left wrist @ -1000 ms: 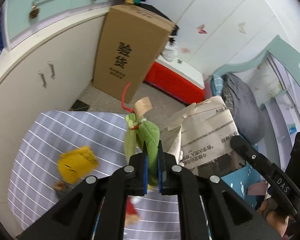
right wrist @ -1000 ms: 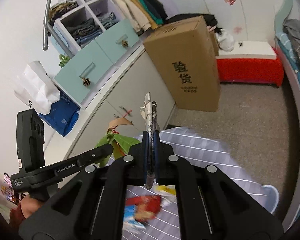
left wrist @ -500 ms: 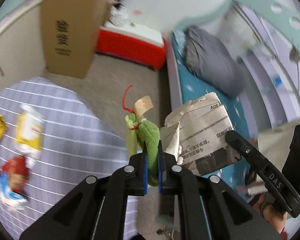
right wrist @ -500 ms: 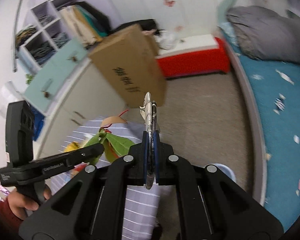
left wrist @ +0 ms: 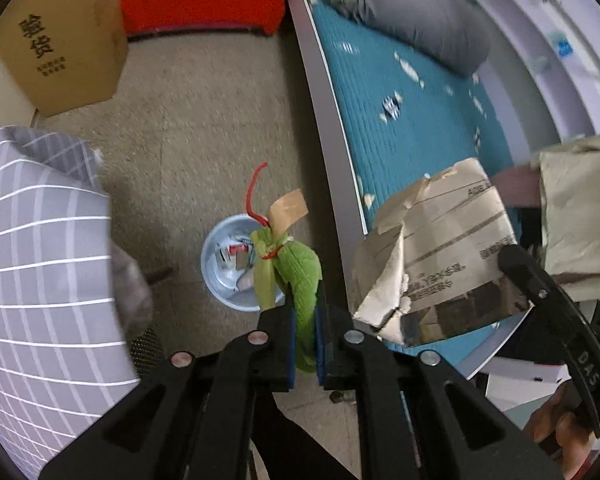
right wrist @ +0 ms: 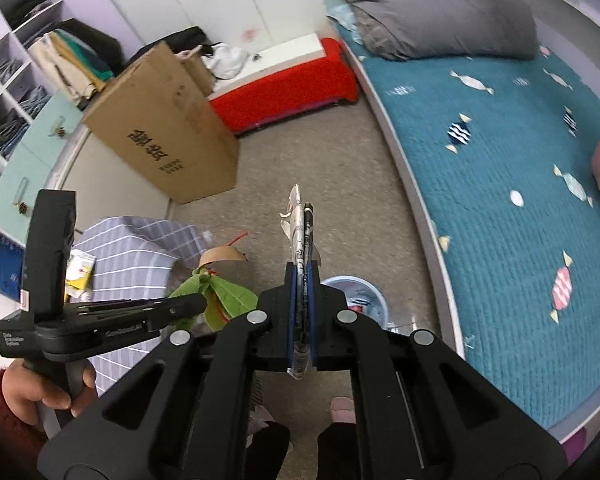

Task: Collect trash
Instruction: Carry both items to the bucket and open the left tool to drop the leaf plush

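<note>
Left gripper [left wrist: 304, 344]: clamped narrow on a green leaf bundle [left wrist: 300, 276], tied with red string and carrying a tan paper tag at its 12 o'clock end. Soft, light, floppy; pinched low on the leaf, tied knot standing clear above the pads. Likely to drop cleanly once released, though the string could snag on a pad.

Right gripper [right wrist: 300, 312]: pressed shut on a flat torn paper wrapper [right wrist: 300, 232], seen edge-on, sticking up toward 12 o'clock. In the left view, shown broadside as a crumpled printed sheet at 3 o'clock. Very light, thin, creased; apt to flutter rather than fall straight, so better let go low over the target.

Small blue bin [left wrist: 236, 264] on the carpet, already holding scraps: directly behind the leaf bundle in the left view, slightly toward 10 o'clock. In the right view, partly hidden behind the right fingers, peeking out at 4 o'clock. Striped table [left wrist: 40, 264] off at 9 o'clock.
</note>
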The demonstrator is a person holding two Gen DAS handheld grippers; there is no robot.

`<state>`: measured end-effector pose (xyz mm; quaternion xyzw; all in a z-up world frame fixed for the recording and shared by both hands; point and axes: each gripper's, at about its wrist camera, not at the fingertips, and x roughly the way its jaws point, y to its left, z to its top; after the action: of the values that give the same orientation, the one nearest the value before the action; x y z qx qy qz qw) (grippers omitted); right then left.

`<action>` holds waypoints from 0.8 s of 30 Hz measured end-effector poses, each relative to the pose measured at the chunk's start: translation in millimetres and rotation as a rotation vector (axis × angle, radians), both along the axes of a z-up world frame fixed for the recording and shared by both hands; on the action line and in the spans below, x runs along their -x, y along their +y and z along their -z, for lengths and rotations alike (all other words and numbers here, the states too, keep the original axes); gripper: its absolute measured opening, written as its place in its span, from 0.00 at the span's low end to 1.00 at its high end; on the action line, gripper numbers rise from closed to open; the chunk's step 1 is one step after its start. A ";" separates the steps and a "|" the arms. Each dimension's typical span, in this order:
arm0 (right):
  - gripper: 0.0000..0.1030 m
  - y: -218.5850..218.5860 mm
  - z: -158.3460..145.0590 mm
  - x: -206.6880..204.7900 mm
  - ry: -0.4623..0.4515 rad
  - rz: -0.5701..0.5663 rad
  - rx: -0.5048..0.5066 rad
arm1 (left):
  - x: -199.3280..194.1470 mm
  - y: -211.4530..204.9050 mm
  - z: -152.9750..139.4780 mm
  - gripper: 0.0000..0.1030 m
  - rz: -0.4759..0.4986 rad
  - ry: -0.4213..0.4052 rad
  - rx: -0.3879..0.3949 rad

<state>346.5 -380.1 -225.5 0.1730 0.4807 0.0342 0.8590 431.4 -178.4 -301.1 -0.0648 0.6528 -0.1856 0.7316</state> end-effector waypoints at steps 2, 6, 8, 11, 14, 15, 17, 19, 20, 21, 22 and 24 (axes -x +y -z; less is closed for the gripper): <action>0.05 -12.5 5.4 6.0 0.006 0.020 -0.001 | -2.6 -14.1 7.5 0.09 0.018 0.012 -0.014; 0.05 -23.1 9.6 11.1 0.015 0.040 -0.002 | -4.8 -29.0 14.3 0.29 0.030 0.036 -0.033; 0.05 -25.7 11.2 12.0 0.019 0.046 -0.002 | -5.9 -34.3 18.9 0.48 0.030 0.041 -0.057; 0.05 -27.2 15.5 13.0 0.028 0.050 -0.005 | -7.8 -33.6 19.6 0.66 0.004 0.039 -0.065; 0.05 -25.5 19.8 12.9 0.037 0.043 -0.008 | -7.0 -31.7 18.1 0.66 0.005 0.055 -0.072; 0.05 -24.9 20.4 11.9 0.039 0.040 -0.010 | -5.7 -30.0 16.2 0.66 0.006 0.051 -0.072; 0.05 -21.1 23.0 11.0 0.044 0.032 -0.016 | -4.2 -27.8 12.5 0.66 0.002 0.048 -0.067; 0.05 -17.4 25.2 9.6 0.047 0.022 -0.020 | -2.9 -25.6 9.0 0.67 -0.004 0.045 -0.066; 0.05 -14.6 25.5 8.1 0.049 0.017 -0.022 | -2.7 -26.1 7.1 0.67 -0.007 0.040 -0.067; 0.05 -11.8 25.6 6.6 0.050 0.011 -0.024 | -2.0 -23.5 4.9 0.67 -0.009 0.036 -0.067; 0.05 -10.2 26.1 5.7 0.051 0.007 -0.025 | -1.6 -21.2 3.1 0.67 -0.012 0.034 -0.067; 0.05 -5.1 26.2 3.6 0.052 -0.004 -0.028 | -0.8 -14.9 -0.6 0.67 -0.027 0.030 -0.064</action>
<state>342.9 -385.2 -251.7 0.1848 0.5027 0.0381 0.8436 432.3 -193.3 -300.5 -0.0531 0.6684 -0.1537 0.7258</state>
